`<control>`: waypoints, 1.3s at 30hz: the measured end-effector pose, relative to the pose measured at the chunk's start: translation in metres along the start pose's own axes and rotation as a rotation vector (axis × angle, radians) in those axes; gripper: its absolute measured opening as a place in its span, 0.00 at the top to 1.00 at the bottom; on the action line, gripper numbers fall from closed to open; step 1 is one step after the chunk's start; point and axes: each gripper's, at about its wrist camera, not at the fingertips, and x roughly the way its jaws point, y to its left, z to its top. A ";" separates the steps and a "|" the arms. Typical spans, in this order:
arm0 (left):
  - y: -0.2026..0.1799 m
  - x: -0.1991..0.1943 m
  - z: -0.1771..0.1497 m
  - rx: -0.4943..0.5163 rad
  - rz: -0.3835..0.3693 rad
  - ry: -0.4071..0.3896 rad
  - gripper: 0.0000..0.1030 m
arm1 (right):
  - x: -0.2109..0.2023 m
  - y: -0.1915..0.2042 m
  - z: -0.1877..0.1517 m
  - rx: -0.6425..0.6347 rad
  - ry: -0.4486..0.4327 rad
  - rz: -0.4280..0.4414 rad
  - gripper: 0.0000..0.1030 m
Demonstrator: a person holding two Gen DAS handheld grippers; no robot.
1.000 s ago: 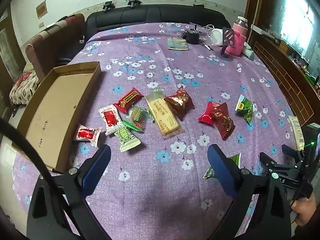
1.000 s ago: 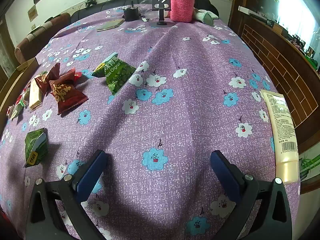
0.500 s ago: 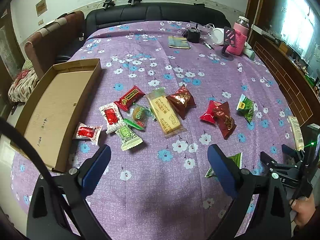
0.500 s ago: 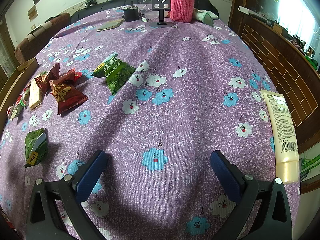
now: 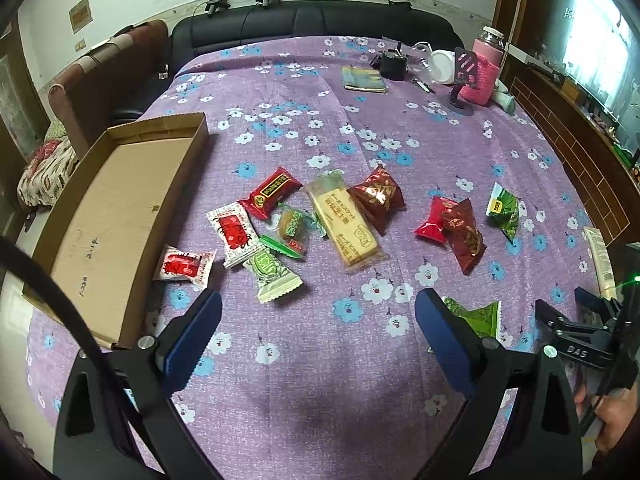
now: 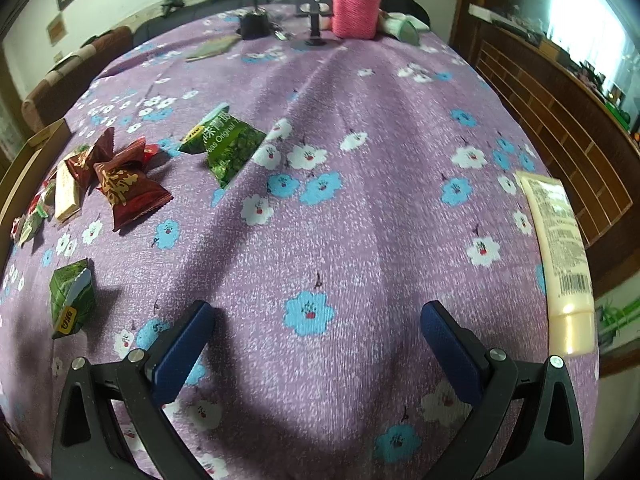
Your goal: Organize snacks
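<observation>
Left wrist view: left gripper (image 5: 316, 320) wide apart, empty, over floral cloth (image 5: 320, 380); shallow cardboard box (image 5: 120, 216) at left w/ crinkly snack packs (image 5: 280, 232) beside it. Right wrist view lacks most of the box; shows right gripper (image 6: 316, 324) wide, empty, a smooth cream tube (image 6: 560, 248) at cloth edge, and a green pack (image 6: 226, 144).

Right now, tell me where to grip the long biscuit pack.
Pinch the long biscuit pack across its narrow width near the middle, coming from above. It lies flat and its long sides are the closest together; a green candy crowds its left edge, so descend carefully.
</observation>
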 end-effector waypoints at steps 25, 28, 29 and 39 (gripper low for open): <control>0.068 0.001 0.009 0.039 0.066 0.039 0.06 | 0.002 0.140 0.010 -0.406 0.121 0.284 0.01; 0.075 0.000 0.007 0.043 0.067 0.042 0.06 | 0.008 0.140 0.011 -0.388 0.150 0.314 0.03; 0.075 0.000 0.008 0.048 0.070 0.045 0.06 | 0.010 0.140 0.010 -0.384 0.158 0.324 0.03; 0.089 -0.001 0.009 0.062 0.071 0.058 0.06 | 0.005 0.142 0.011 -0.417 0.111 0.286 0.47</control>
